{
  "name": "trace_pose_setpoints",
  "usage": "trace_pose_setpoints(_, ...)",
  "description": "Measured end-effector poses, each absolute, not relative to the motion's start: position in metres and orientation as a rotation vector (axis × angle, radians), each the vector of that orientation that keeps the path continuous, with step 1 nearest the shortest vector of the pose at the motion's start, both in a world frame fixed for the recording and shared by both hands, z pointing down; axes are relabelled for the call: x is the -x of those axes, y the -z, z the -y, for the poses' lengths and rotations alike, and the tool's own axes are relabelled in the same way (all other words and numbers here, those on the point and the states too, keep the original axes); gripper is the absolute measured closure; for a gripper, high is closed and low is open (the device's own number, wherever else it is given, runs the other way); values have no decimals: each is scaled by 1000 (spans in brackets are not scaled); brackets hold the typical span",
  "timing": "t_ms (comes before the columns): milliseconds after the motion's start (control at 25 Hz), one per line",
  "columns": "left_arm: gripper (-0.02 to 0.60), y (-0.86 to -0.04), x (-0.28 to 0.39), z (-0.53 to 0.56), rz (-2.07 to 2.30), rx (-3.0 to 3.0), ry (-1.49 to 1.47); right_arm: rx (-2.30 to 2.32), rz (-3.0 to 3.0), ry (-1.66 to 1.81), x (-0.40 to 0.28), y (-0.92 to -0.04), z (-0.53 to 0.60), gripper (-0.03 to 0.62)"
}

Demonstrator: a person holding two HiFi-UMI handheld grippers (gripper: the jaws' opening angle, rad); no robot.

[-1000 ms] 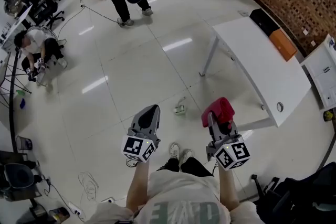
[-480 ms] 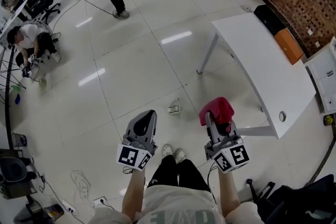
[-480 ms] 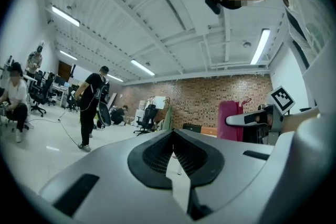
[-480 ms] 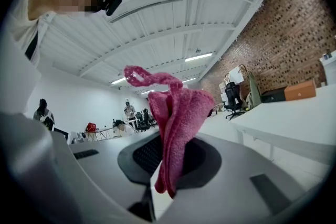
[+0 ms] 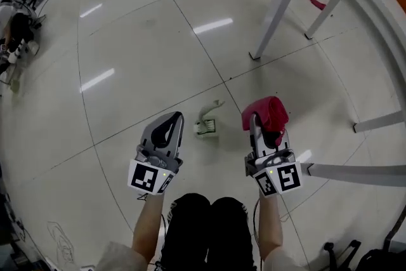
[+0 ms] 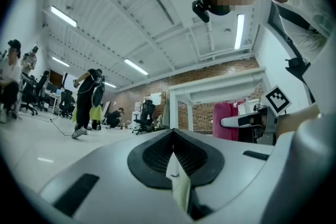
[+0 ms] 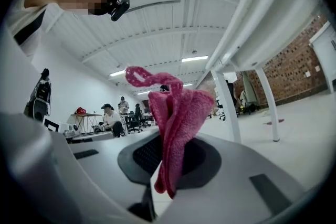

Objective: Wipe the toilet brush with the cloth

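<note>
The toilet brush (image 5: 206, 125), small and white with a greenish head, lies on the tiled floor between my two grippers. My left gripper (image 5: 172, 117) is level just left of it, shut, with nothing held; its closed jaws fill the left gripper view (image 6: 173, 139). My right gripper (image 5: 256, 119) sits just right of the brush, shut on the pink cloth (image 5: 269, 112). In the right gripper view the cloth (image 7: 176, 118) stands bunched up out of the closed jaws (image 7: 161, 168). The left gripper view also shows the cloth (image 6: 226, 120) off to the right.
A white table leg (image 5: 279, 0) stands beyond the brush, and a white table bar (image 5: 355, 171) runs along the right. My knees (image 5: 206, 225) are just behind the grippers. People and office chairs are far off at the left (image 5: 16, 28).
Both grippers have dropped close to the floor as the person crouched. The brush now lies right between them, and the table is now overhead at the right.
</note>
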State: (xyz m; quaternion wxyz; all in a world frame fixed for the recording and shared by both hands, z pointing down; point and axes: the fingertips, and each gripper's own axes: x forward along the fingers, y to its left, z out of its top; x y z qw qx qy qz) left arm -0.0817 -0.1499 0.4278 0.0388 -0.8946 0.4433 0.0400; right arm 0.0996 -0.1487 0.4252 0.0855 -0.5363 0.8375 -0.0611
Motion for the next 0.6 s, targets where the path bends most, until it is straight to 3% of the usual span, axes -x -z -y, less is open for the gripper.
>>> trace_pose_setpoints(160,578,-543,89,170,-1415,2744,-117,1668,-2487,154,-107,-532,170,563)
trace_pose_setpoints(600,578,-705,70,144,-1337,2873,7,1624,-2620,237,-80,-699,177,563)
